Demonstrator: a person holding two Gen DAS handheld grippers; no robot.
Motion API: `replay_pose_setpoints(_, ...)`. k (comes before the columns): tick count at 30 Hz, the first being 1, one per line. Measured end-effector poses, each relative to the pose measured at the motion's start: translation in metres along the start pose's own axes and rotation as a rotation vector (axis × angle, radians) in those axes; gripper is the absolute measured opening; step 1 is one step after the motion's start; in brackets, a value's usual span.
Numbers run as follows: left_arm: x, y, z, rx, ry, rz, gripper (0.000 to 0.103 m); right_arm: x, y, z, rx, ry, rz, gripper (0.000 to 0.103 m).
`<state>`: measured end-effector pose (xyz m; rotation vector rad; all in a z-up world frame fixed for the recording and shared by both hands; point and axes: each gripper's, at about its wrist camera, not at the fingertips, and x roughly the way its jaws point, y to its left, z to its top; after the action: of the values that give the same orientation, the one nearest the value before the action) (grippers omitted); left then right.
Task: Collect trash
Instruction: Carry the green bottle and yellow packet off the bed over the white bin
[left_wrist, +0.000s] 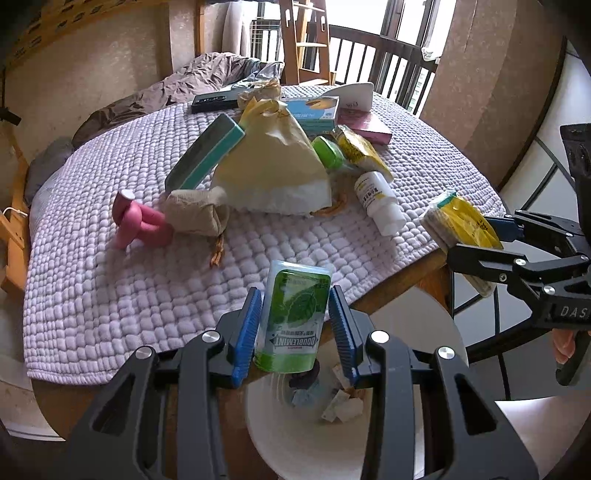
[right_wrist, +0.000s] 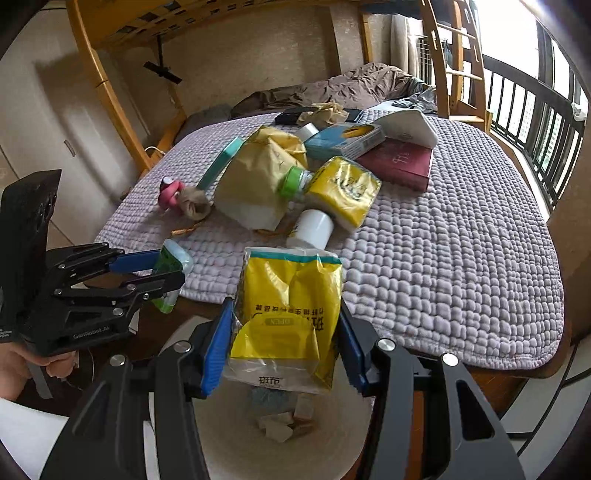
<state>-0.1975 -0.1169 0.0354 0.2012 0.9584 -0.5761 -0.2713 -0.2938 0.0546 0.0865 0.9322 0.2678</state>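
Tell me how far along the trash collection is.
Done: scraps already lie in the white bin. In hand: left tool holds the green mint container, right tool the yellow tissue pack, both above it. Left: paper bag, white bottle and others on the table.

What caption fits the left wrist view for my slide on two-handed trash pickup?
Left gripper holds a green mint container above the white bin.
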Motion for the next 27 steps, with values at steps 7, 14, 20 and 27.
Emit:
replay_pose_setpoints(7, -0.003, -0.002, 0.0, 0.01, -0.012, 0.002, 0.039, -0.001, 0.005, -0.003, -0.005, -0.001, 0.006, 0.051)
replay_pose_setpoints(14, -0.012, -0.002, -0.002, 0.008, -0.019, -0.015, 0.038, -0.004, 0.006, -0.006, -0.003, -0.005, 0.017, 0.051)
replay_pose_setpoints(20, -0.013, 0.001, -0.005, -0.006, -0.017, -0.022, 0.021, -0.005, 0.009, -0.01, -0.003, -0.004, 0.017, 0.051)
replay_pose_setpoints(27, 0.003, 0.011, 0.006, -0.041, -0.021, -0.033, 0.022, 0.004, 0.01, -0.011, 0.004, 0.015, 0.029, 0.051)
